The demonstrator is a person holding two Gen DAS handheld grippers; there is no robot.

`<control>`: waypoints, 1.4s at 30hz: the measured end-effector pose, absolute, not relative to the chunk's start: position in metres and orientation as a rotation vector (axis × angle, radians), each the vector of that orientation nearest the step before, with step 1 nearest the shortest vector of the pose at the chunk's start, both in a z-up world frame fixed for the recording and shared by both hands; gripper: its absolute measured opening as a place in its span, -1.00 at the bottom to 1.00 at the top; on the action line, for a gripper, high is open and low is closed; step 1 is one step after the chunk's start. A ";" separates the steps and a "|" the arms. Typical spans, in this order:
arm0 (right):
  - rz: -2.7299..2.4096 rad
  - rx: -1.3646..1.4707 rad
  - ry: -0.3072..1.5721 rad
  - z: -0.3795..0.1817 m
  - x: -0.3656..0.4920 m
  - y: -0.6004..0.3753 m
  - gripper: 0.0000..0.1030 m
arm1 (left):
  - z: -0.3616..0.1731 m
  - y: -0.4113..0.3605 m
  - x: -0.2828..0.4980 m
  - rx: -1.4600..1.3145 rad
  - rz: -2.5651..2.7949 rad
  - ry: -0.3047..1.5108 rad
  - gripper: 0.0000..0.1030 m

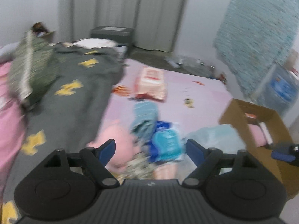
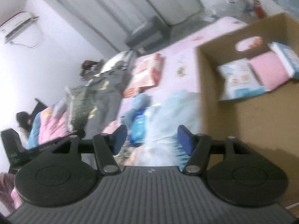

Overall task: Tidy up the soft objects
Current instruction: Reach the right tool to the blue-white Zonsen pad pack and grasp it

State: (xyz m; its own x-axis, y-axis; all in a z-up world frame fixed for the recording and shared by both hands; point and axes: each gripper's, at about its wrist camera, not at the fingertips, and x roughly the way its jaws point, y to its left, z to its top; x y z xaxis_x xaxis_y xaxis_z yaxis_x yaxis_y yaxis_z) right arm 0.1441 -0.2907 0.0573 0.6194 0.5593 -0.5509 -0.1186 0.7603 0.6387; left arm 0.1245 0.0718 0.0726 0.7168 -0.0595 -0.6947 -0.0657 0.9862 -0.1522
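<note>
Soft things heaped on the pink bed beside a cardboard box

A pink plush (image 1: 115,141), a teal knit cloth (image 1: 143,117), blue packets (image 1: 167,145) and a pale blue bag (image 1: 214,136) lie bunched together; the open cardboard box (image 2: 243,123) just beside them holds a folded pink cloth (image 2: 267,71) and a white-blue pack (image 2: 237,78)

White walls (image 1: 201,28), grey curtains (image 1: 119,9), pink-sheeted bed (image 1: 205,97).

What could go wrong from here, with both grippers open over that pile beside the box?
1. The pile is jumbled; open left gripper might pinch two items together.
2. The cardboard box wall stands close to the right gripper; a swing could knock it.
3. Both views are blurred, so aim may be off.
</note>
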 end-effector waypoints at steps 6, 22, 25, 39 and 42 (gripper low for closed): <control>0.520 0.615 0.846 0.056 0.145 -0.241 0.30 | 0.055 0.111 0.083 -0.200 0.086 0.754 0.62; 0.510 0.451 1.100 0.059 0.241 -0.161 0.30 | 0.035 0.064 0.130 -0.082 -0.175 0.733 0.58; 0.473 0.450 1.184 0.041 0.273 -0.157 0.30 | 0.025 0.063 0.157 -0.120 -0.219 0.797 0.44; 0.344 0.411 1.434 -0.057 0.391 -0.131 0.18 | -0.036 0.047 0.272 -0.139 -0.266 1.065 0.24; 0.342 0.409 1.462 -0.072 0.400 -0.129 0.01 | -0.046 0.045 0.286 -0.138 -0.250 1.104 0.24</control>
State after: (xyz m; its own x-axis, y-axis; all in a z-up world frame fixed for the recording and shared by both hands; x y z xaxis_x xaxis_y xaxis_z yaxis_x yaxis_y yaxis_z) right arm 0.4005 -0.1293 -0.0720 0.0827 0.4633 -0.8823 0.0236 0.8842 0.4665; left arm 0.2860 0.0451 -0.0460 0.4261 -0.2676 -0.8642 0.1314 0.9634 -0.2336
